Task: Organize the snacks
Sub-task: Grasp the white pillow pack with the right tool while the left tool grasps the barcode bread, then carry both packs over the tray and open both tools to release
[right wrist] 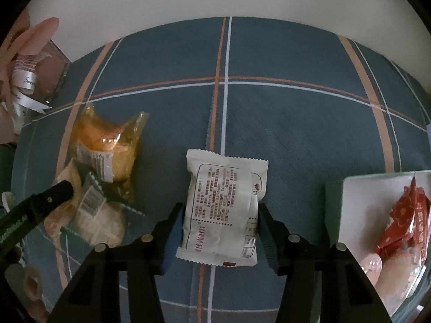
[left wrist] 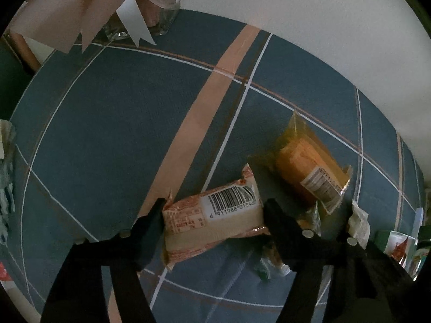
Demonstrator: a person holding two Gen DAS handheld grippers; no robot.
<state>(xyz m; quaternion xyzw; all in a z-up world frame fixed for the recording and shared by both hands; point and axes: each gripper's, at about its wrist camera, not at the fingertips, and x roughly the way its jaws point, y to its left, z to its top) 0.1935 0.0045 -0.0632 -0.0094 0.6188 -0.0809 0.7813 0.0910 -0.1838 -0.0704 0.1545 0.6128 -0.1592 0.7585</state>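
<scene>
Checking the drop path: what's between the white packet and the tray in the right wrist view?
Only bare tablecloth. Right wrist view shows nothing between the white packet and the tray.

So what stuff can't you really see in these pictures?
- Left wrist view: small packets sit behind the left hand-held gripper finger; what they are is hidden.
- Left wrist view: green carton is cut off by the right edge.
- Right wrist view: clear tray runs off the right edge; the pale items under the red packet are unclear.
- Both views: print on the white packet and barcode snack is too small to read.
</scene>
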